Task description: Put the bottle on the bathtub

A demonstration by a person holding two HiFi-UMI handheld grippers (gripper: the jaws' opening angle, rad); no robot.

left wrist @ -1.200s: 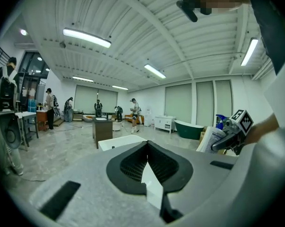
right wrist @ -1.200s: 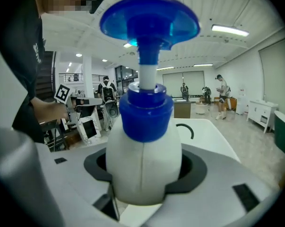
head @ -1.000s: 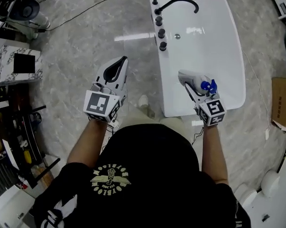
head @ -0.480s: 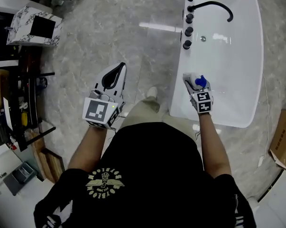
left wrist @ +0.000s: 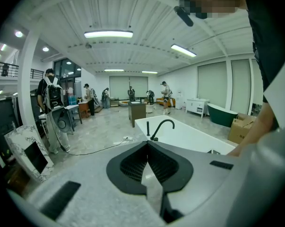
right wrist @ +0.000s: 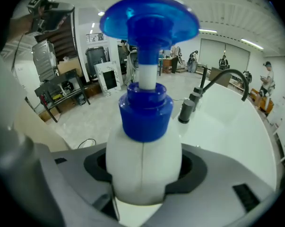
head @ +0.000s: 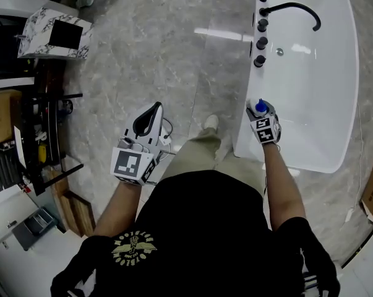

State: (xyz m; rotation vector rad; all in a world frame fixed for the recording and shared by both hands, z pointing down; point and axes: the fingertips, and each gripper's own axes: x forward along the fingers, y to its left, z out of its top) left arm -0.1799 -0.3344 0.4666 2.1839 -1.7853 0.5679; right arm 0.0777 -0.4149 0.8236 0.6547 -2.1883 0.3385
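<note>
Grey stone-look floor (head: 174,48) is stretching around a white bathtub (head: 344,73) as a person in a black shirt (head: 205,228) is standing at its near end; the right gripper (head: 258,111) is holding a white bottle (head: 261,108) with a blue pump top (right wrist: 149,20), its jaws closing snugly round the bottle's body and keeping it upright; the bottle is hanging over the bathtub's left edge near the near corner, in line with the row of black knobs (head: 260,42) and the black faucet (head: 297,8) farther along that edge; whether it is touching the rim cannot be told; the left gripper (head: 154,107) is hovering over the floor well apart from the tub, its jaws pressing together on nothing.
</note>
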